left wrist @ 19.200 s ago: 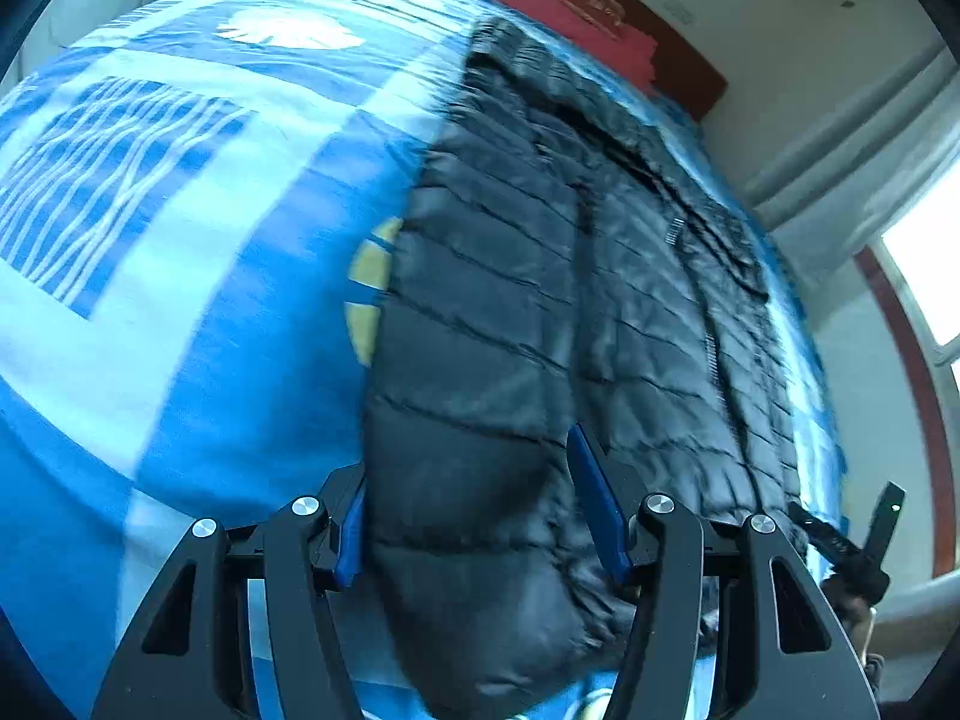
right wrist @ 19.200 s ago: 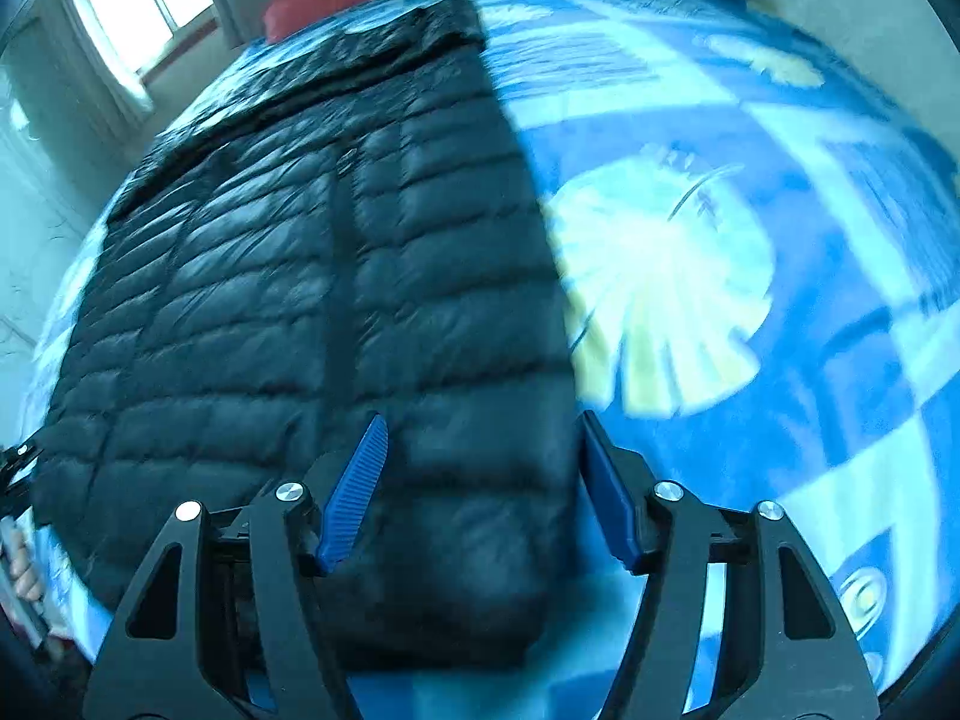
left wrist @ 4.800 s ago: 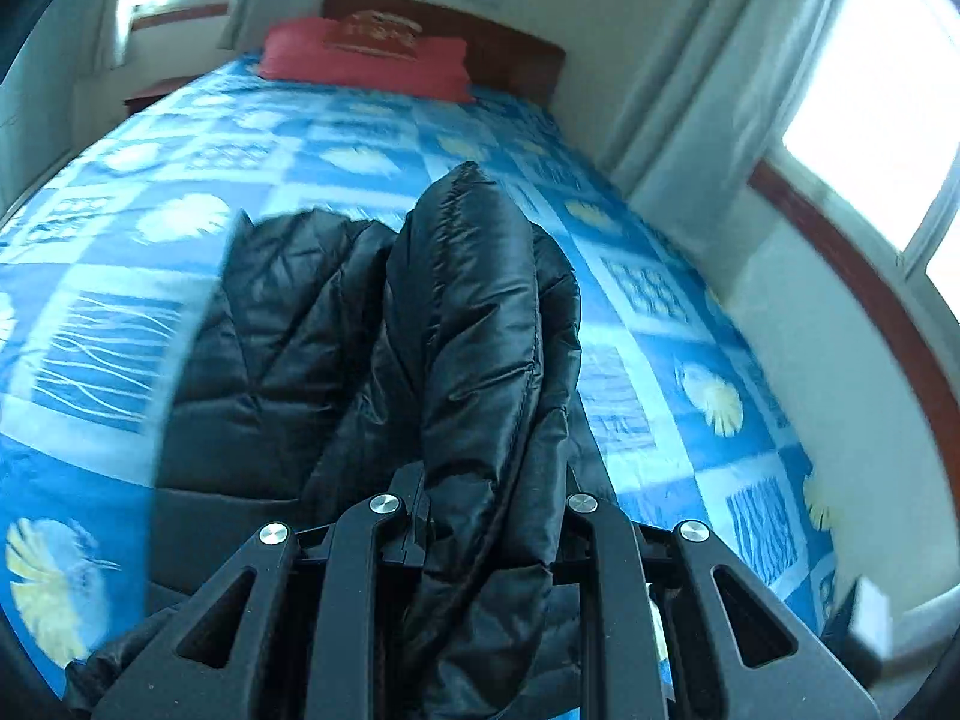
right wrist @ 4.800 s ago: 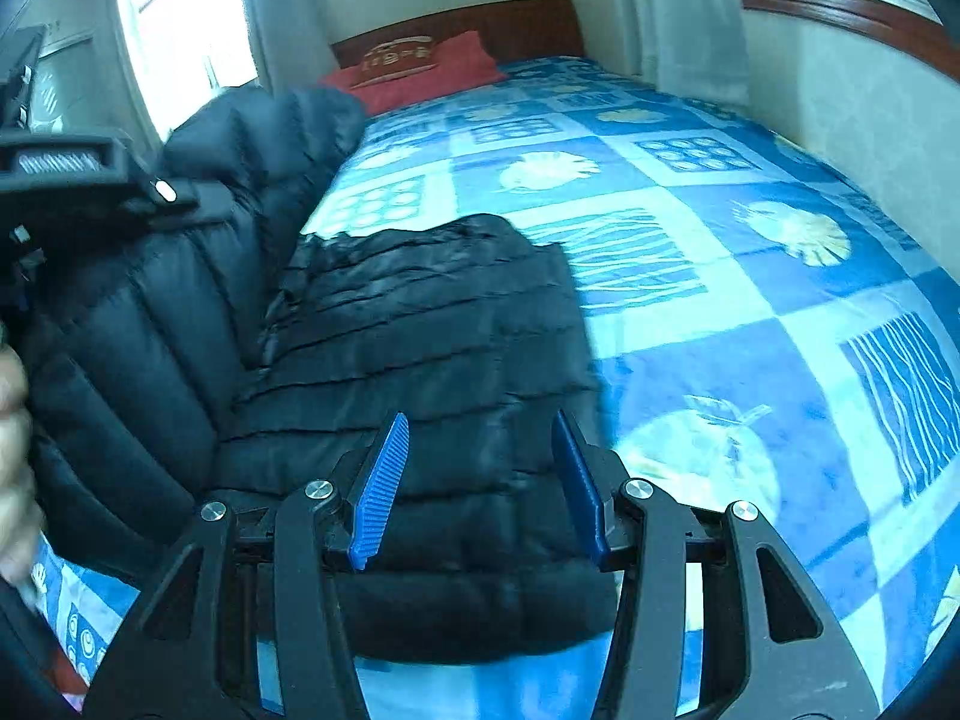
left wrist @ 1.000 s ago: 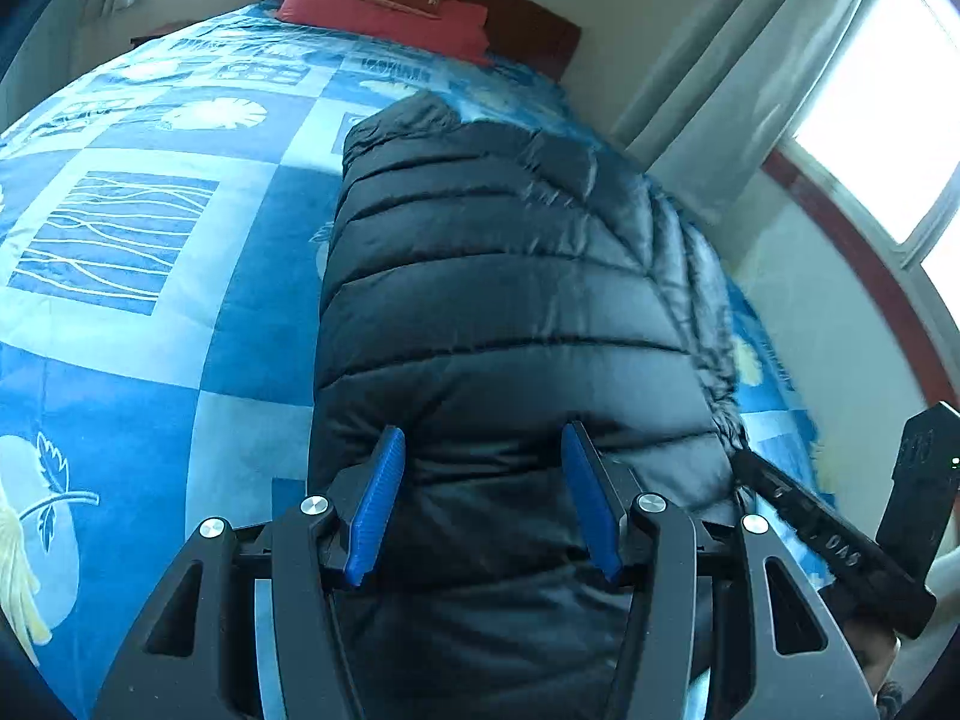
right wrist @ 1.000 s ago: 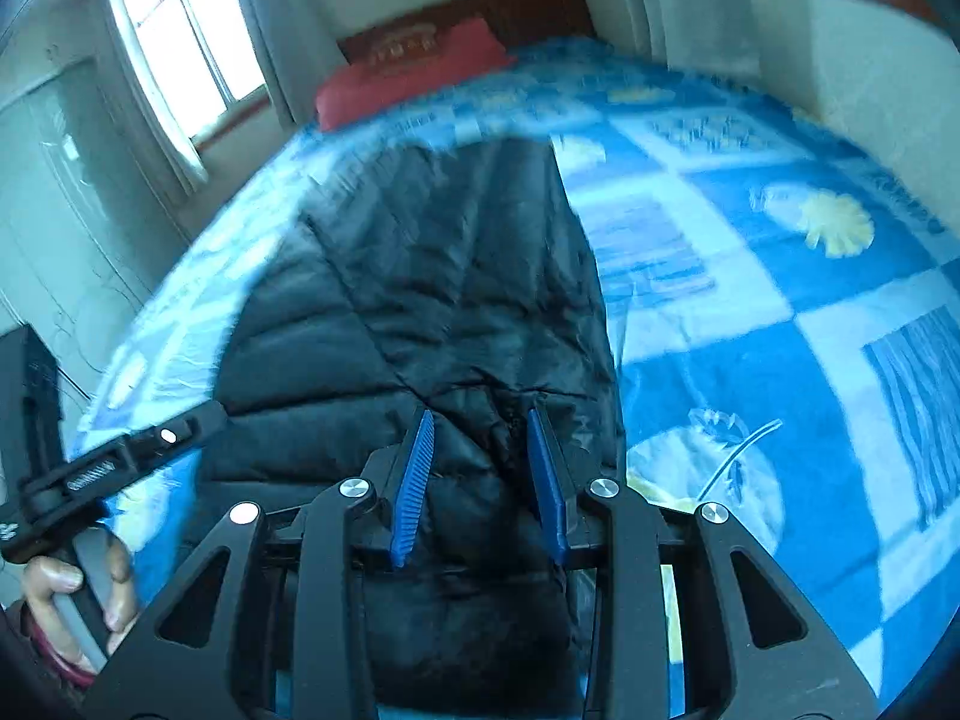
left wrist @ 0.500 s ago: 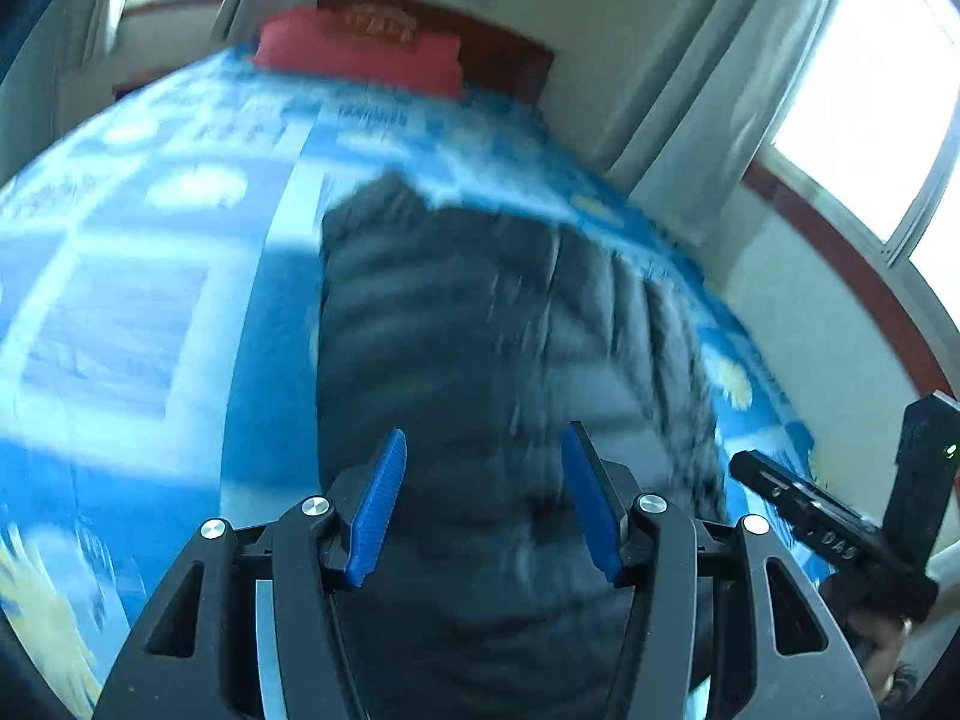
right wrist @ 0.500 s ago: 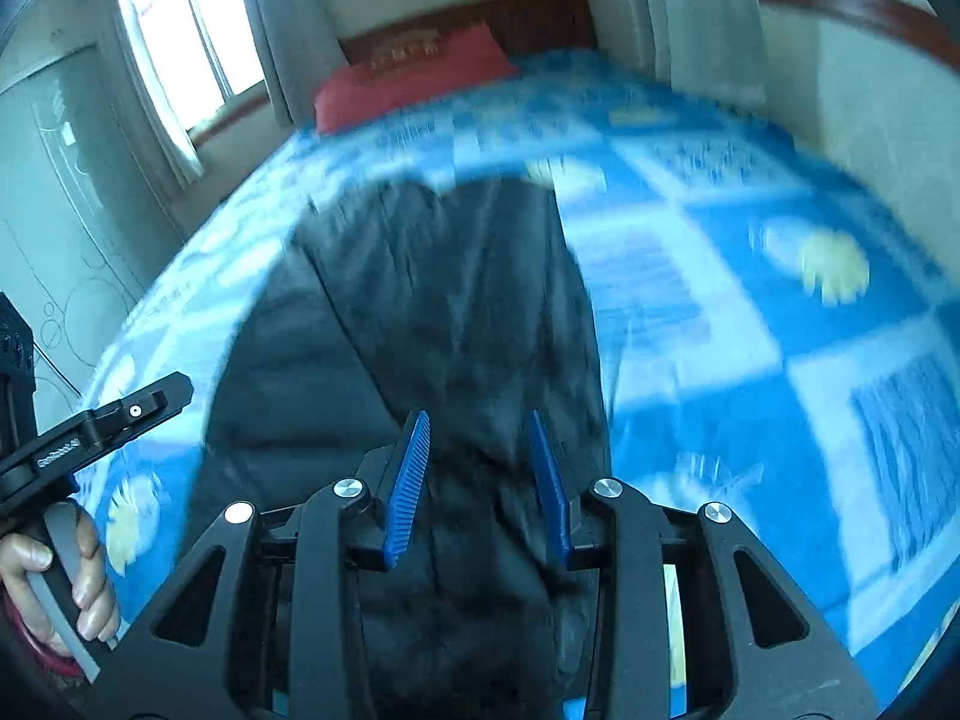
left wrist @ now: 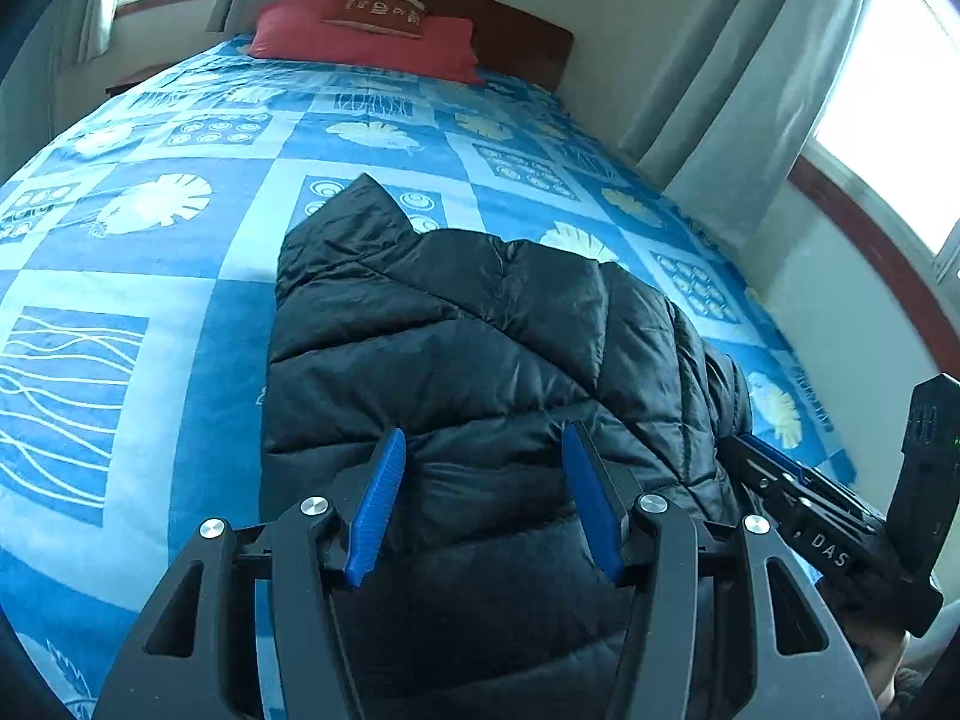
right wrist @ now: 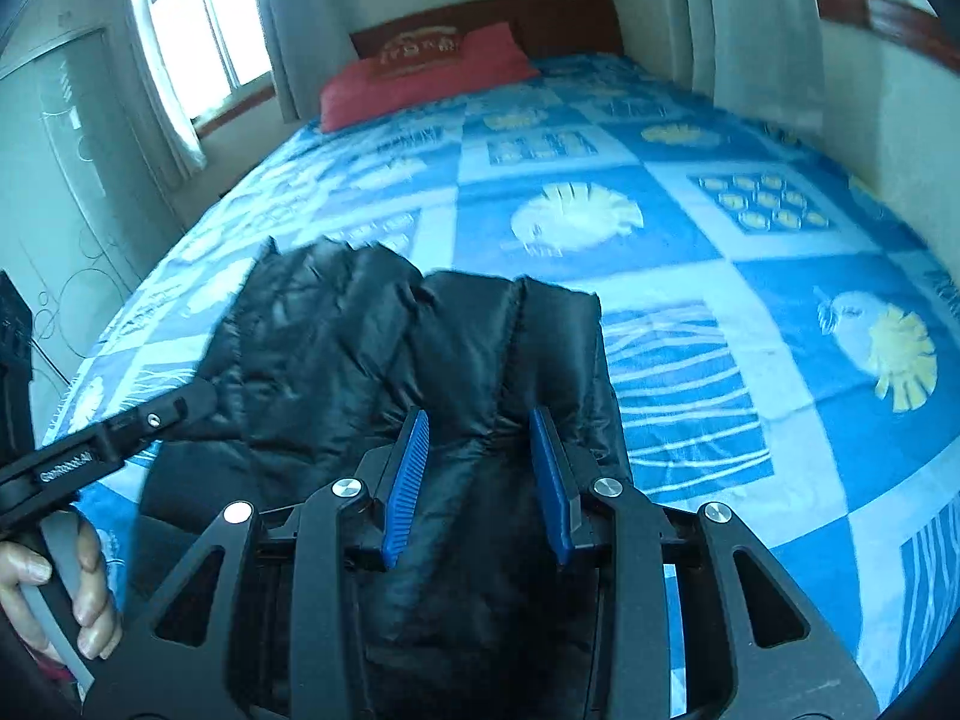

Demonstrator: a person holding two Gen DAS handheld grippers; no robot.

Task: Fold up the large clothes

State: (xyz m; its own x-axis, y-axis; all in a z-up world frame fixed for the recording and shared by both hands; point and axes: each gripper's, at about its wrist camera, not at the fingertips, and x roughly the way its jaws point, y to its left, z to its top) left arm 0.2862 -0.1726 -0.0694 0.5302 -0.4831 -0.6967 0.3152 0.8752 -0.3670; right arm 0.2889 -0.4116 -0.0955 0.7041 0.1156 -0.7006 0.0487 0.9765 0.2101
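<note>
A black puffer jacket (left wrist: 480,348) lies folded in a compact bundle on the blue patterned bedspread (left wrist: 150,276), near the foot of the bed. It also shows in the right wrist view (right wrist: 384,348). My left gripper (left wrist: 483,492) is open, its blue pads standing over the jacket's near edge with nothing clamped. My right gripper (right wrist: 480,462) is open over the jacket's right part, with a puffy fold lying between the pads, not pinched. Each gripper shows in the other's view, the right one (left wrist: 828,528) and the left one (right wrist: 108,438).
A red pillow (left wrist: 366,39) lies at the wooden headboard (left wrist: 510,30). Curtains (left wrist: 738,120) and a window are on the right wall. A wardrobe (right wrist: 66,168) stands left of the bed. The bedspread (right wrist: 750,276) stretches wide to the right.
Both grippers have pulled back and risen from the jacket. The right gripper has opened wider. The jacket now lies as a shorter folded bundle.
</note>
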